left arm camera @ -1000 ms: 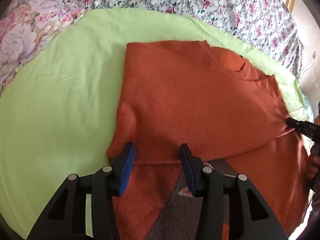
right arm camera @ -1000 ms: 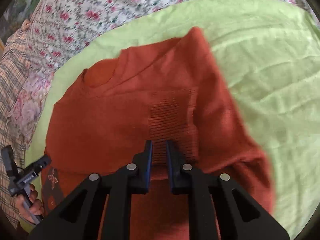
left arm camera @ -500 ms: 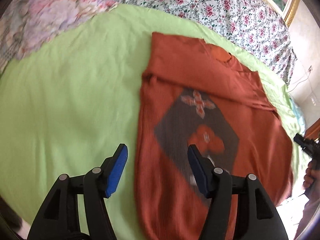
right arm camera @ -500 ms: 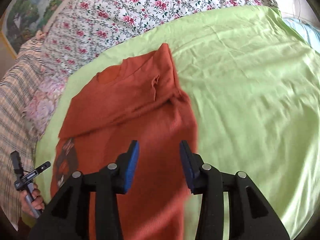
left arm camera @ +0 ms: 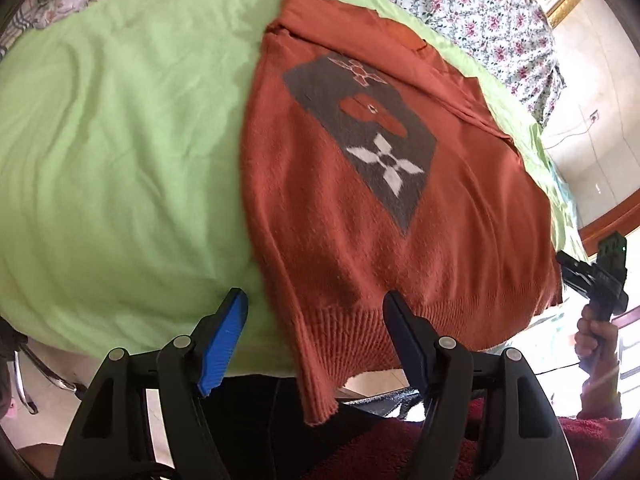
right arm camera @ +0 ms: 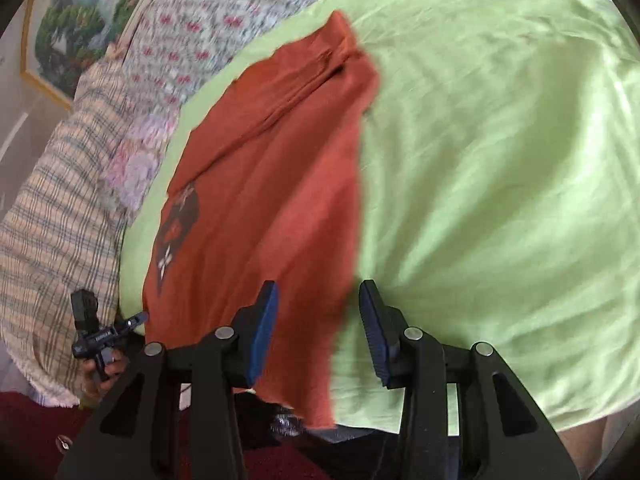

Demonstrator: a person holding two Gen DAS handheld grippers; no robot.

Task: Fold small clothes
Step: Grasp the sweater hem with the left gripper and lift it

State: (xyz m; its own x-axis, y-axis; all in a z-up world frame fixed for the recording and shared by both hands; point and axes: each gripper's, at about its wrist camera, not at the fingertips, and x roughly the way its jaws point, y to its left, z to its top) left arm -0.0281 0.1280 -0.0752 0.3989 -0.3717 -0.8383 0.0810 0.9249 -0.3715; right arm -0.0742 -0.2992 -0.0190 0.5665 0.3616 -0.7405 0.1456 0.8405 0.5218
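A bed (left arm camera: 120, 140) covered with a light green sheet (right arm camera: 500, 160) fills most of both views, and it is the landmark here. At the far end of the bed lies a flowered cover (left arm camera: 460, 4), and beside it, in the right wrist view, a checked cloth (right arm camera: 52, 220). On the green sheet lies an orange sweater (left arm camera: 340, 220) with a grey patch and a white flower figure on its front; its upper part is folded over at the far end of the bed, and its ribbed hem (left arm camera: 344, 332) hangs over the near edge of the bed. The left tool (left arm camera: 316, 332) is at the near edge of the bed, its jaws are wide apart and still opening; the corner of the hem shows between the blue pads, but the pads do not press on it. The right tool (right arm camera: 316, 328) is also at the near edge of the bed, at the other side edge of the sweater; its jaws are about half open, the cloth edge shows between them, and they hold nothing. In the left wrist view a hand (left arm camera: 596, 336) holding the other tool shows off the bed's near edge, beside the hem.
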